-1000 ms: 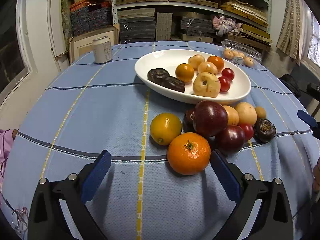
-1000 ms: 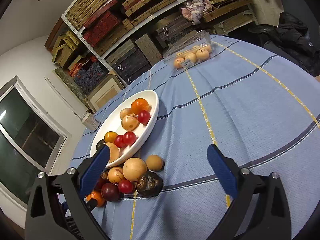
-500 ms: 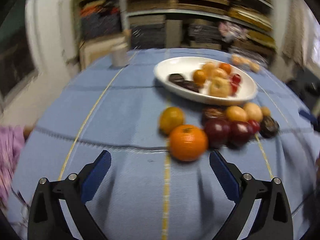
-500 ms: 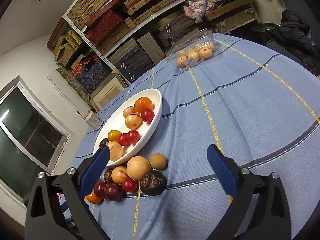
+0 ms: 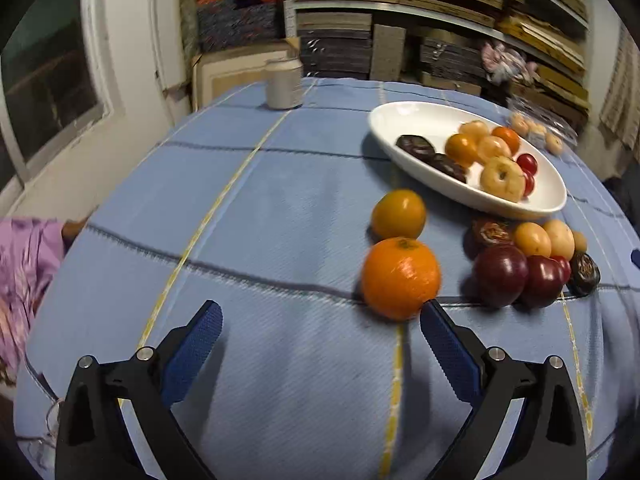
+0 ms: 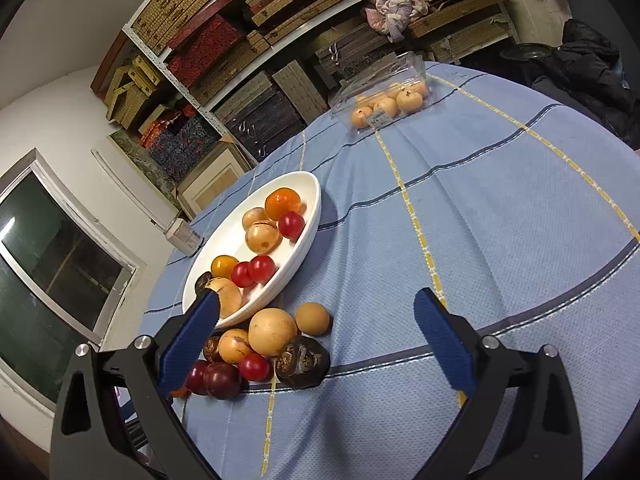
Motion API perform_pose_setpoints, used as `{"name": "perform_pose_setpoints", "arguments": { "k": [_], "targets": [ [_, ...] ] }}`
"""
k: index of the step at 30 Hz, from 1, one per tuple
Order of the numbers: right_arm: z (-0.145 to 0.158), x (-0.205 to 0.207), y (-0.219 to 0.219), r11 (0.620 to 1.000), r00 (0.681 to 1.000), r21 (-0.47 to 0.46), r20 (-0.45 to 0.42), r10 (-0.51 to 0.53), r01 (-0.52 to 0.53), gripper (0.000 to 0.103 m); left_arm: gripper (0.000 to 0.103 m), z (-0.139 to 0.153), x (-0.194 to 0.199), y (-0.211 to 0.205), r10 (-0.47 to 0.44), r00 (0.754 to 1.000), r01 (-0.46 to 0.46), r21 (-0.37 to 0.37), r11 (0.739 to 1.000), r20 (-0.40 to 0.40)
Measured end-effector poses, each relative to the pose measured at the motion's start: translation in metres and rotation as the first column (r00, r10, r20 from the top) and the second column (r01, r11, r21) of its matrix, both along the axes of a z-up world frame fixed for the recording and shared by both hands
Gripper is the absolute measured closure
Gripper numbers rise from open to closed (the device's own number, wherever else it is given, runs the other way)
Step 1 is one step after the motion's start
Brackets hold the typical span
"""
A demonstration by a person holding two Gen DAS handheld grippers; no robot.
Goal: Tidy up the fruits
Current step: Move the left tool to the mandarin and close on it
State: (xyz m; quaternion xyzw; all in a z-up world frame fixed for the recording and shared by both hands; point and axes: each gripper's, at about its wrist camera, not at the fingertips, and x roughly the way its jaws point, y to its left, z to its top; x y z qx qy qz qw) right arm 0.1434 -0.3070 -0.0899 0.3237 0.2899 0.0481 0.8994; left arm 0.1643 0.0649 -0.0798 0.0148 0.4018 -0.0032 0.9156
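A white oval bowl [image 5: 556,200] [image 6: 308,248] on the blue cloth holds several fruits: oranges, pale apples, red tomatoes, dark pieces. In front of it lie a big orange [image 5: 400,276], a yellow-orange fruit [image 5: 398,213] and a cluster with dark red plums [image 5: 500,274], pale round fruits [image 6: 272,330] and a dark wrinkled fruit [image 6: 302,362]. My left gripper [image 5: 320,314] is open, its right finger just under the big orange. My right gripper [image 6: 316,306] is open above the cluster, with nothing between its fingers.
A white jar [image 5: 284,83] stands at the table's far side. A clear plastic box of pale fruits [image 6: 386,102] sits at the far right edge. Shelves of stacked boxes lie behind. A purple sleeve [image 5: 24,264] shows at the left edge.
The left gripper has swung left, so the fruits and bowl now sit to its right. The right gripper has drifted a little closer to the fruit cluster. Both stay open.
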Motion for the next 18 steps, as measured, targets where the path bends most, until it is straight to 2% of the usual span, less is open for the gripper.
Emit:
{"name": "perform_pose_setpoints", "arguments": {
  "k": [3,8,10,12,13,16,18],
  "targets": [
    [0.001,-0.001,0.002,1.000,1.000,-0.005,0.002,0.010,-0.010,0.007,0.003,-0.001,0.001,-0.005,-0.025,1.000,0.025,0.004,1.000,-0.016],
    [0.001,0.000,0.005,1.000,1.000,-0.016,0.000,0.016,-0.016,0.007,0.003,-0.001,-0.002,-0.033,-0.143,0.990,0.142,0.034,0.989,0.002],
    [0.001,0.000,0.005,1.000,1.000,-0.016,-0.001,0.015,-0.015,0.007,0.003,-0.002,0.000,-0.037,-0.148,0.989,0.148,0.045,0.988,0.000],
    [0.000,0.000,0.005,1.000,1.000,-0.017,-0.004,0.015,-0.015,0.007,0.004,-0.004,0.006,-0.034,-0.130,0.991,0.130,0.021,0.991,-0.009],
    [-0.001,0.001,0.006,1.000,1.000,-0.018,-0.006,0.014,-0.014,0.007,0.006,-0.004,0.009,-0.032,-0.120,0.993,0.120,0.008,0.993,-0.015],
    [-0.002,0.002,0.006,1.000,1.000,-0.020,-0.010,0.014,-0.015,0.007,0.020,-0.009,0.018,-0.025,-0.102,0.994,0.101,-0.030,0.994,-0.048],
    [-0.003,0.002,0.007,1.000,1.000,-0.022,-0.011,0.016,-0.016,0.007,0.023,-0.011,0.020,-0.024,-0.106,0.992,0.103,-0.042,0.994,-0.063]
  ]
}}
